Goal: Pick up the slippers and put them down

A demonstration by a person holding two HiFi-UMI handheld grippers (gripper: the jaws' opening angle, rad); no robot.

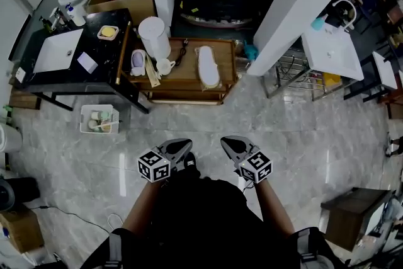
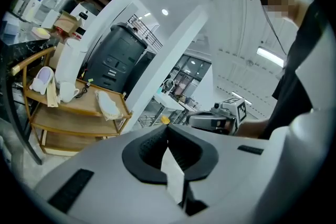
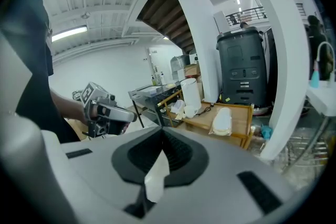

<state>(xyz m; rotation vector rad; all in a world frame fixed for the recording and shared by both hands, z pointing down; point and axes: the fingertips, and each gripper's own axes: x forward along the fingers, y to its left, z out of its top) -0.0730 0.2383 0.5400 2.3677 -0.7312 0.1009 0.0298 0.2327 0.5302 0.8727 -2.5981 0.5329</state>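
On the cart (image 1: 187, 74) lie slippers (image 1: 206, 66), left gripper (image 1: 181, 147) and right gripper (image 1: 229, 144) closed.

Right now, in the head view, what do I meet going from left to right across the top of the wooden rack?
lilac slipper → mug → black cord → white slipper

Glossy grey marble floor (image 1: 208, 123) underfoot. Ahead, a wooden trolley (image 1: 186, 77) sits between 2 white pillars (image 1: 302, 3). Black counter (image 1: 104, 72) with white sink (image 1: 56, 50) at left, strip lights (image 3: 68, 33) glowing overhead.
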